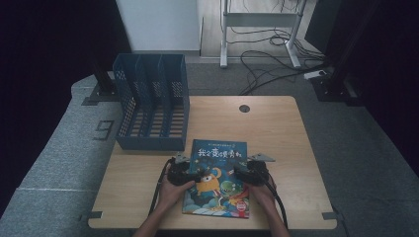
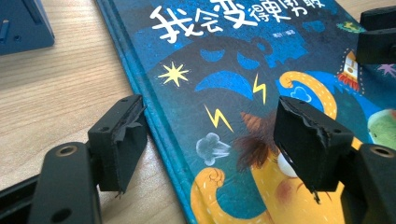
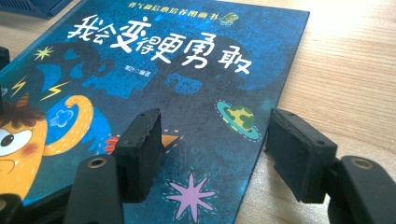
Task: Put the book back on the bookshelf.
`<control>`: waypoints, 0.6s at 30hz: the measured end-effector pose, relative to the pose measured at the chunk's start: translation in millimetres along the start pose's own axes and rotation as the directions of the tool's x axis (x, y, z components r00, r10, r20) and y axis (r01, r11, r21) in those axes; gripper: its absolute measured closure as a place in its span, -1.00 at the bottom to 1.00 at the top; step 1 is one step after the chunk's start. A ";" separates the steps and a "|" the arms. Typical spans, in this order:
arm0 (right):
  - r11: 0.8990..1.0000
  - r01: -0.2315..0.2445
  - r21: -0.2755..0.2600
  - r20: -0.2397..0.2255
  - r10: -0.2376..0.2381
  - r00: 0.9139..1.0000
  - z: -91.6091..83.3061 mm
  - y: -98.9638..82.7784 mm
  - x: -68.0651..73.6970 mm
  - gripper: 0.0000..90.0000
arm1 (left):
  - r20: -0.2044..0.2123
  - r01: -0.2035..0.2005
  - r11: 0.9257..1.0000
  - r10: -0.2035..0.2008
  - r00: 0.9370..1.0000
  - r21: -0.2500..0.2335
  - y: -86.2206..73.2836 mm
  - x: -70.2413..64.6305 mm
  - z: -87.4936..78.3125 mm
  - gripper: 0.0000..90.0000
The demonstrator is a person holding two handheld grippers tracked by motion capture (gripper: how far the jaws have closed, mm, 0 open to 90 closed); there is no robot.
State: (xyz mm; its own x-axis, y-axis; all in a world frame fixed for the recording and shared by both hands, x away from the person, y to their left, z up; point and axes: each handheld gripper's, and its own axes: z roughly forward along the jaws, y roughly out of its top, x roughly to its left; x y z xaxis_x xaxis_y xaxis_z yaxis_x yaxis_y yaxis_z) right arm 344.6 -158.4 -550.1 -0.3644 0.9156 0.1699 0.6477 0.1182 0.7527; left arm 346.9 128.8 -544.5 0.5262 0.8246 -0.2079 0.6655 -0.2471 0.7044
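A blue picture book [image 1: 217,173] with white lettering and a yellow cartoon creature lies flat on the wooden table [image 1: 276,128], near its front edge. My left gripper [image 1: 191,176] is at the book's spine side. In the left gripper view its jaws [image 2: 210,121] stand open astride the spine edge, one pad over the bare wood and one over the cover [image 2: 224,74]. My right gripper [image 1: 240,173] is at the book's opposite side. Its open jaws [image 3: 215,126] straddle that edge of the cover [image 3: 187,84], one pad above the book and one above the table.
A blue slotted file rack [image 1: 153,108] stands at the table's back left, just beyond the book; its corner [image 2: 23,23] shows in the left gripper view. A cable hole [image 1: 244,108] sits at the back centre. Cables and a metal stand [image 1: 259,29] lie on the floor beyond.
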 end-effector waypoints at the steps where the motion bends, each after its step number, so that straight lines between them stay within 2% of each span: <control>1: 1.000 0.003 0.002 -0.001 -0.003 1.000 -0.4 0.5 -0.1 -0.18 | 0.001 -0.001 1.000 0.001 1.000 0.000 -0.1 0.0 0.1 -0.43; 7: 1.000 -0.016 0.001 -0.016 0.016 1.000 -4.7 2.6 0.0 -0.19 | -0.026 -0.027 1.000 0.027 0.999 0.000 -1.3 -4.3 1.7 -0.48; 12: 0.998 -0.065 0.013 -0.049 0.066 0.997 -5.1 3.4 -5.4 -0.15 | -0.034 -0.034 0.999 0.034 0.999 0.000 -1.9 -5.8 2.0 -0.49; 14: 0.994 -0.097 0.044 -0.068 0.100 0.993 -4.8 3.5 -9.5 -0.13 | -0.032 -0.035 0.999 0.035 0.999 0.003 -1.9 -5.9 1.7 -0.49; 18: 0.986 -0.162 0.051 -0.101 0.166 0.981 -5.8 4.2 -13.5 -0.17 | -0.039 -0.042 0.999 0.042 0.998 0.004 -2.1 -6.9 2.0 -0.49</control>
State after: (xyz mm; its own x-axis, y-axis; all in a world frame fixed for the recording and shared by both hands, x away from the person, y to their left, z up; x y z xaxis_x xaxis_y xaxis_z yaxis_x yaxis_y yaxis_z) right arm 348.4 -172.4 -545.6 -0.3177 0.8788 0.3561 0.7314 -0.0119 0.6818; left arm 342.8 122.6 -545.9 0.5328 0.8325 -0.1517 0.6450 -0.2835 0.7097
